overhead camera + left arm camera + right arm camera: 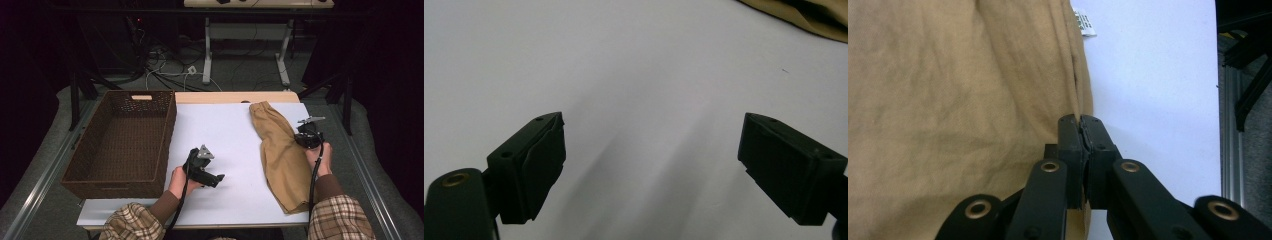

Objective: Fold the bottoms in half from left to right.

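Observation:
A tan garment (282,155) lies folded lengthwise on the right part of the white table (220,130). My right gripper (303,142) stands at the garment's right edge, about halfway along. In the right gripper view its jaws (1081,122) are shut, with the edge of the tan garment (948,100) pinched between the pads. My left gripper (219,179) rests low over the bare table near the front, left of the garment. Its jaws (654,125) stand wide open with nothing between them. A corner of the garment (819,20) shows far off at the top right.
A brown wicker basket (170,130) stands on the table's left side with nothing visible inside. A small white label (1083,22) sticks out at the garment's far edge. Beyond the table are another table's legs (207,55) and floor cables (165,70).

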The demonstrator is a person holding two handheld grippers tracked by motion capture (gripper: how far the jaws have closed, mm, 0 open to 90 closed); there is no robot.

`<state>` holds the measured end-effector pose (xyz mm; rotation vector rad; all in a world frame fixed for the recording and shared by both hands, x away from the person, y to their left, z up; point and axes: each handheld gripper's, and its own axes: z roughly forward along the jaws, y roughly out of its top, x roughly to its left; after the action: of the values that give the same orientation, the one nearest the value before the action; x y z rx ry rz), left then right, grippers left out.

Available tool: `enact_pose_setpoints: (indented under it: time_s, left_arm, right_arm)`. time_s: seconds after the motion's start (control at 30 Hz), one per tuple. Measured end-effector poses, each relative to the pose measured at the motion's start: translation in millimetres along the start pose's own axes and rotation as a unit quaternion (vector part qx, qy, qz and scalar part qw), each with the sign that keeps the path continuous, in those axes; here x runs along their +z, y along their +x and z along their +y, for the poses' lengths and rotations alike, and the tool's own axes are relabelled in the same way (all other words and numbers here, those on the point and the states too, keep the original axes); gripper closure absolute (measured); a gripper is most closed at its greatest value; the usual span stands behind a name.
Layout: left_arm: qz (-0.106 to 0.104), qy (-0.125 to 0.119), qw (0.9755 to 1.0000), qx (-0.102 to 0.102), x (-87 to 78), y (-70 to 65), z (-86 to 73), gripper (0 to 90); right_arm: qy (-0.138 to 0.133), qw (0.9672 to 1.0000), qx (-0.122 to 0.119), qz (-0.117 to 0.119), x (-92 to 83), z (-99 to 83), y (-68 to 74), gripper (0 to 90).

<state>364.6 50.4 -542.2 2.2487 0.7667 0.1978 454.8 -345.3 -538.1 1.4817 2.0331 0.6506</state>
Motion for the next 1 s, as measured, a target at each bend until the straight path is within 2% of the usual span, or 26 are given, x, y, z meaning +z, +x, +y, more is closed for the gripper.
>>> enact_pose_setpoints:
  time_s: [0.17, 0.33, 0.4, 0.5, 0.6, 0.7, 0.77, 0.83, 0.9, 1.0]
  left_arm:
    - [0.0, -0.001, 1.0, -0.001, 0.8, -0.2, 0.0, 11.7]
    - [0.0, 0.001, 1.0, 0.0, 2.4, -0.6, 0.3, 11.7]
    - [0.0, 0.002, 1.0, -0.001, 3.2, -1.1, 0.7, 11.8]
    - [0.003, 0.004, 1.0, 0.001, 4.8, -1.9, 1.7, 11.8]
    - [0.005, 0.003, 1.0, 0.0, 6.9, -4.0, 3.9, 12.0]
    - [0.007, 0.0, 1.0, 0.001, 8.8, -5.9, 8.2, 12.2]
    - [0.009, -0.005, 0.9999, -0.004, 10.3, -8.2, 11.7, 12.4]
    - [0.012, -0.004, 0.9999, 0.003, 11.6, -10.7, 15.7, 13.0]
    - [0.014, -0.004, 0.9999, 0.004, 14.0, -14.1, 19.6, 13.8]
    - [0.017, -0.006, 0.9998, 0.008, 18.4, -18.3, 26.1, 15.0]
  right_arm:
    - [0.007, 0.9999, 0.001, 0.009, 1.5, -1.3, -0.4, 87.6]
    - [0.007, 1.0, -0.004, -0.004, -4.0, -0.7, -2.1, 89.0]
    - [0.005, 0.9999, 0.011, 0.01, -5.3, -1.0, -5.6, 88.5]
    - [0.011, 0.9997, 0.016, 0.015, -1.8, -3.1, -7.3, 87.3]
    - [0.009, 0.9998, 0.015, 0.01, -2.3, -3.0, -8.8, 80.2]
    - [0.013, 0.9995, 0.019, 0.022, -7.1, -4.0, -11.2, 71.2]
    - [0.019, 0.9991, 0.022, 0.031, -8.8, -6.0, -12.2, 68.6]
    - [0.022, 0.9989, 0.021, 0.037, -9.3, -8.6, -12.7, 66.9]
    - [0.029, 0.9986, 0.021, 0.04, -8.4, -10.9, -12.7, 67.8]
    - [0.038, 0.9976, 0.025, 0.051, -6.8, -13.7, -13.6, 74.7]
